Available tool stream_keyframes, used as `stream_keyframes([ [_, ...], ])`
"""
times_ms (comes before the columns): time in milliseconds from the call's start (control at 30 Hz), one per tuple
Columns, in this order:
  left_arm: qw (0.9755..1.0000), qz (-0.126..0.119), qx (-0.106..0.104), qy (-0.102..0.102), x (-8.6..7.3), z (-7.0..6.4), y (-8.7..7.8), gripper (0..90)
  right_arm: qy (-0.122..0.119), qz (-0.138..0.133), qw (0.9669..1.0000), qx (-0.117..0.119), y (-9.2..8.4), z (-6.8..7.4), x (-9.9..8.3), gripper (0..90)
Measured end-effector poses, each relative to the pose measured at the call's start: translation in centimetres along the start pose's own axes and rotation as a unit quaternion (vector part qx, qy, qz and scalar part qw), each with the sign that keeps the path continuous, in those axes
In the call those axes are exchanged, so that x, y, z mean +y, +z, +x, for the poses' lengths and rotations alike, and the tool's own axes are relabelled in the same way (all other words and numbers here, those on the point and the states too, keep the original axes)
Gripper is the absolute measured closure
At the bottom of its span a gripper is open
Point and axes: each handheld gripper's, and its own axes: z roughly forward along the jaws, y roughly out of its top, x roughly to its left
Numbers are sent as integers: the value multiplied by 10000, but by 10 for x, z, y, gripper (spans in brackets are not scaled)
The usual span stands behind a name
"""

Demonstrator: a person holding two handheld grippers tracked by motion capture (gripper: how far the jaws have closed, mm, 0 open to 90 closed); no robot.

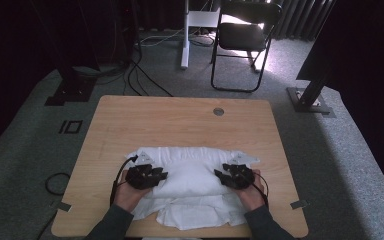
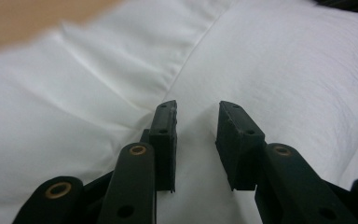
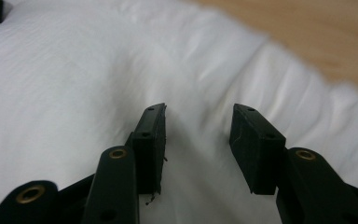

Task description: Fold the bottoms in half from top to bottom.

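A plump white pillow (image 1: 190, 175) in a white cover lies on the near half of the wooden table (image 1: 180, 120), with flat white cloth (image 1: 190, 215) spread under its front edge. My left gripper (image 1: 162, 176) rests against the pillow's left side, jaws pointing inward. In the left gripper view that gripper (image 2: 196, 109) stands open over the white fabric (image 2: 270, 60), with nothing pinched between its pads. My right gripper (image 1: 219, 175) is at the pillow's right side, facing the left one. In the right gripper view my gripper (image 3: 199, 112) is open above the cloth (image 3: 65, 70), gripping nothing.
A round cable hole (image 1: 218, 111) sits near the table's far edge. Beyond the table stand a black folding chair (image 1: 242, 35), a white desk leg (image 1: 185, 35) and two black stand bases (image 1: 70, 92) (image 1: 310, 97). Cables (image 1: 140, 75) trail over the grey carpet.
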Motion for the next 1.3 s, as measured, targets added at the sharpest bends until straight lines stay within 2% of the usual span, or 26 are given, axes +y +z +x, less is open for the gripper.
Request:
stream_keyframes([
  [67, 10000, 52, -1, 12, -6, -2, 0, 686, -8, 27, 10000, 46, -4, 6, -14, 552],
  [100, 10000, 86, -17, 15, -17, -4, -3, 685, -14, 9, 10000, 68, -8, 8, -23, 552],
  [167, 9999, 90, 52, -27, -27, -7, -6, 685, -55, 84, 9999, 103, -10, 11, -32, 548],
  [233, 9998, 131, 155, 26, -35, -12, -7, 685, -79, 186, 9998, 70, -10, 12, -41, 547],
  [267, 9998, 131, 155, 26, -35, -12, -7, 685, -39, 242, 9996, 110, -9, 12, -45, 548],
  [300, 9993, 257, 252, 89, -43, -15, -3, 685, -6, 298, 9995, 132, -6, 11, -48, 549],
  [333, 9991, 276, 302, 134, -46, -16, 1, 685, 27, 345, 9993, 134, -4, 11, -50, 550],
  [400, 9991, 226, 318, 135, -49, -16, 4, 686, 41, 364, 9992, 133, -1, 12, -51, 551],
  [433, 9993, 163, 314, 100, -50, -13, 6, 692, -65, 402, 9992, 51, 2, 14, -51, 554],
  [500, 9992, 100, 357, 158, -49, -10, 8, 699, -72, 410, 9991, 47, 3, 13, -50, 555],
  [600, 9992, 21, 385, 79, -47, -4, 11, 703, -40, 398, 9992, 40, 5, 12, -49, 557],
  [767, 9980, -91, 629, 28, -35, 14, 21, 703, -57, 331, 9994, -115, 22, 5, -36, 560],
  [967, 9969, -114, 773, -28, -24, 30, 28, 700, -13, 309, 9994, -170, 36, -2, -23, 561],
  [1300, 9968, -134, 781, -125, -20, 36, 30, 695, 22, 276, 9995, -174, 40, -4, -20, 563],
])
